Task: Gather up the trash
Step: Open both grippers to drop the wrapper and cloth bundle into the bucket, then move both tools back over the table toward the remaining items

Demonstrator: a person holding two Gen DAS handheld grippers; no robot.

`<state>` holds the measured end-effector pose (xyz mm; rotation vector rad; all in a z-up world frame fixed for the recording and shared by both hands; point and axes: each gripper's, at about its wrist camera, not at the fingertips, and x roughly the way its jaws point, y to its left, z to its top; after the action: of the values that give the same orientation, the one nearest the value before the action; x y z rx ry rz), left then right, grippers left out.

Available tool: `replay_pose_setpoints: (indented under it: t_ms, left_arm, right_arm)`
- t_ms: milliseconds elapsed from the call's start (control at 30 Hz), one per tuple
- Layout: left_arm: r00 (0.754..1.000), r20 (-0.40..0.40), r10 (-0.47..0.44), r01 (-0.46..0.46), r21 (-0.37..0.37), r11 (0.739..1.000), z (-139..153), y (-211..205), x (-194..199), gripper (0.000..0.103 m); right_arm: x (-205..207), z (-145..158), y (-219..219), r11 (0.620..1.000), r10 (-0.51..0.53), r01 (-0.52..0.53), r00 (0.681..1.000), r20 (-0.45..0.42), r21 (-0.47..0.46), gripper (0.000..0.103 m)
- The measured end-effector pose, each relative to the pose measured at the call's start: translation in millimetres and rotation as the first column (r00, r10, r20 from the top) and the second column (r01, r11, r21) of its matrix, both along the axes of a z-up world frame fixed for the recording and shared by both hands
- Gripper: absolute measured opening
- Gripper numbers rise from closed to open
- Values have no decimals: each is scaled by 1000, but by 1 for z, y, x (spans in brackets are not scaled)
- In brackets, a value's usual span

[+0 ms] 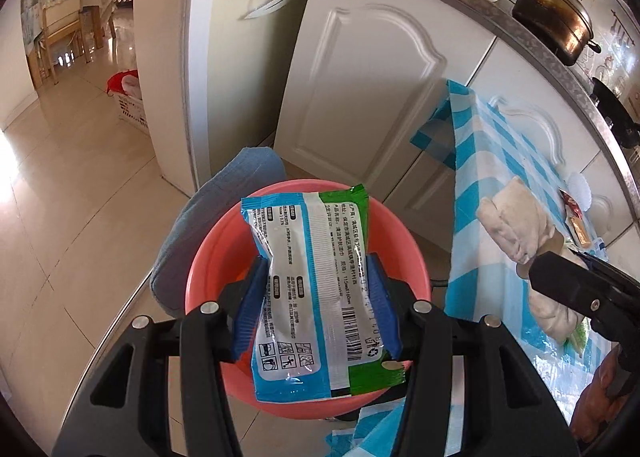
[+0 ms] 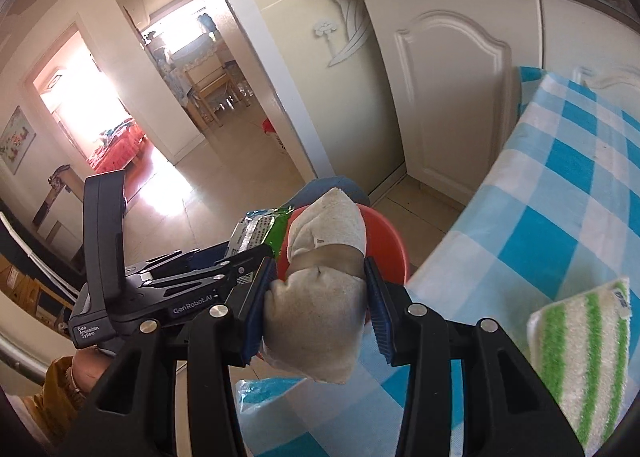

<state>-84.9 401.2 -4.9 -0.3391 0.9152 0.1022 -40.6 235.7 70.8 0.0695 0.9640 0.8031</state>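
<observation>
— What room is this?
— A kitchen: white cabinet doors (image 1: 360,97) under a grey counter (image 1: 532,37), and pale glossy floor tiles (image 1: 72,185).
— Beyond it?
— A doorway (image 2: 188,69) shows a wooden chair (image 2: 212,85) and strong sunlight on the floor.

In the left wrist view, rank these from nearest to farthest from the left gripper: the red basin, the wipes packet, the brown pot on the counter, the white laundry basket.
1. wipes packet: clamped between the left gripper's pads.
2. red basin: directly beneath the packet.
3. white laundry basket: on the floor, upper left, by the doorway.
4. brown pot: on the counter, upper right. Its order against the basket is too close to call.
</observation>
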Motion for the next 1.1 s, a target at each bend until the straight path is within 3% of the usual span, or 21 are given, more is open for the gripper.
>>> replay_pose_setpoints:
  t_ms: [100, 167, 200, 233, 300, 367, 667, 1100]
  left_arm:
    - [1000, -26, 10, -11, -8, 1000, -12, 7, 4, 52]
    - [999, -47, 21, -22, -13, 1000, -20, 11, 6, 54]
    - [998, -49, 26, -26, -12, 1000, -22, 11, 6, 64]
    - [998, -51, 39, -39, -6, 999, -24, 14, 6, 82]
    - [997, -45, 68, -67, 5, 998, -25, 17, 5, 88]
    - [995, -53, 83, -83, 5, 997, -26, 21, 5, 88]
    - [993, -44, 113, -112, 29, 993, -18, 25, -7, 89]
    - [1000, -13, 16, -16, 8, 1000, 1, -12, -15, 89]
  right_arm:
    - [4, -7, 15, 1000, 23, -24, 1000, -12, -13, 47]
    - [5, -12, 24, 999, 36, -36, 999, -12, -29, 54]
    - [6, -14, 25, 999, 30, -30, 999, -11, -34, 59]
    - [6, -14, 26, 999, 24, -24, 1000, -8, -34, 67]
    - [6, -13, 22, 1000, 9, -9, 1000, 2, -22, 69]
    - [5, -10, 16, 1000, -12, 12, 1000, 10, -6, 78]
    - [-1, 12, -37, 989, -145, 143, 987, 72, 33, 87]
    - [-46, 21, -104, 953, -302, 296, 947, 110, 68, 88]
